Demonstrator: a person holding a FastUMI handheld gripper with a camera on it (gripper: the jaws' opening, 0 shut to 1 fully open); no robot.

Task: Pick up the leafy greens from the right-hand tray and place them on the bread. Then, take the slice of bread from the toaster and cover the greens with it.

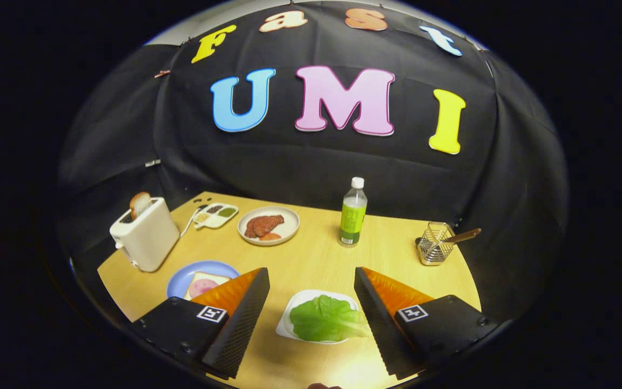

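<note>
Jaws released, spread wide above the pale wooden surface (322, 254), holding nothing. Bright green crinkled lettuce leaf (326, 319) lies in a white rounded tray (289, 316) between the gripper (311, 324) fingers. Likely light, floppy, tears easily: pinch the thicker pale rib, gently. Target: bread slice topped with pink ham (204, 284) on the blue plate (181, 278).
</note>
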